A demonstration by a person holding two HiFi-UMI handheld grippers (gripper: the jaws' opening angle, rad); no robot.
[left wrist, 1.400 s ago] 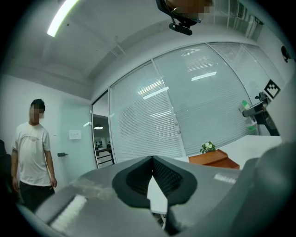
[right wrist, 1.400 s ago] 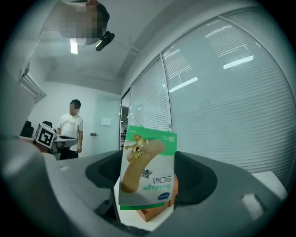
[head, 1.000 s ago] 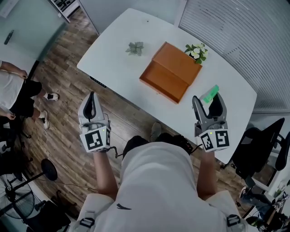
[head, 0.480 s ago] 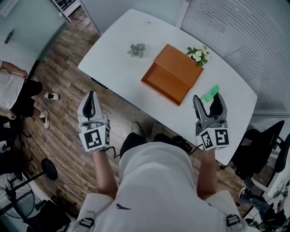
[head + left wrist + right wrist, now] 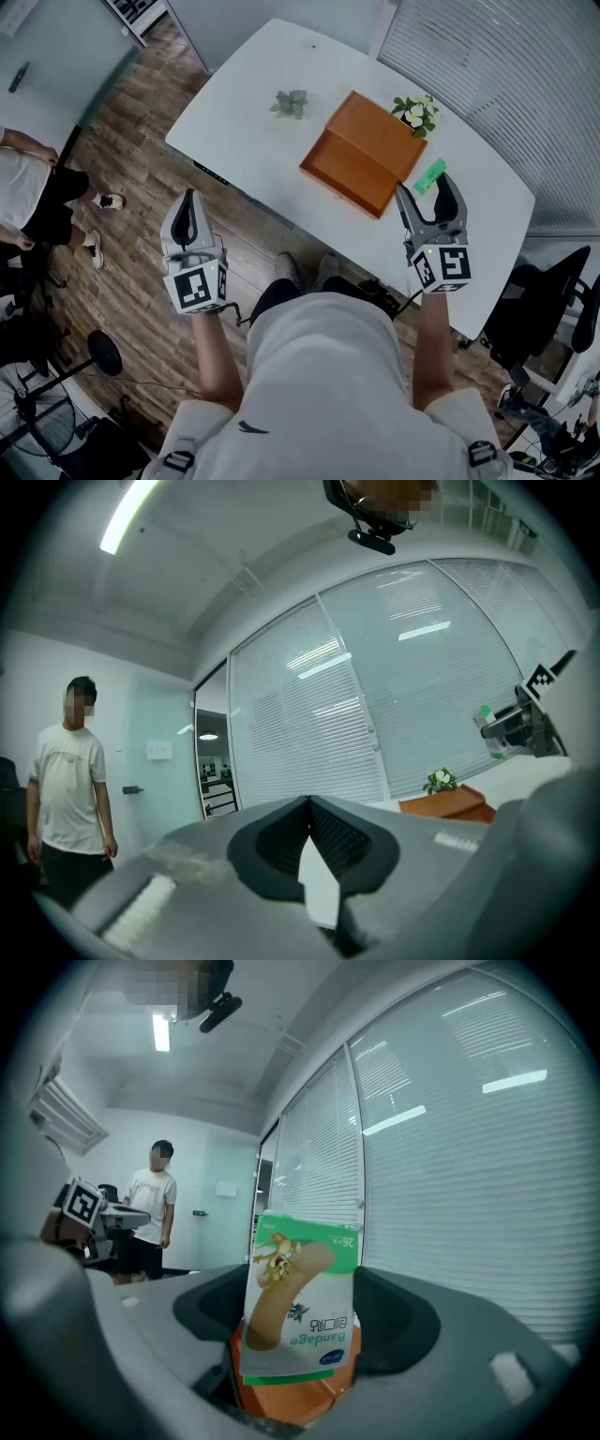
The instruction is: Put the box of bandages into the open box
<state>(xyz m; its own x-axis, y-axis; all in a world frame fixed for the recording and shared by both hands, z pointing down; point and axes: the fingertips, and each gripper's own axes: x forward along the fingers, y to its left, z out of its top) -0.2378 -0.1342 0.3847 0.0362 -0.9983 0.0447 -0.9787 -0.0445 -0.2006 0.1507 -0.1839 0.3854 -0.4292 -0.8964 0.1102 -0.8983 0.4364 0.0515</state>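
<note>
The orange open box [image 5: 361, 155] lies on the white table [image 5: 253, 94], its lid folded back. The green-and-white box of bandages [image 5: 430, 175] is held upright at the orange box's right near corner, with my right gripper [image 5: 427, 187] shut on it. The right gripper view has the bandage box [image 5: 300, 1297] between the jaws, with the orange box [image 5: 291, 1399] just below it. My left gripper [image 5: 189, 197] is shut and holds nothing, over the wood floor to the left of the table. In the left gripper view, the orange box [image 5: 450, 804] is far off.
A small green plant [image 5: 292, 103] and a white-flowered plant [image 5: 417, 110] stand on the table behind the box. A black chair [image 5: 544, 300] stands to the right. A person [image 5: 28, 187] stands on the floor at far left.
My right gripper has carried the bandage box forward and left, up to the orange box's near right corner. The left gripper has stayed in place.
</note>
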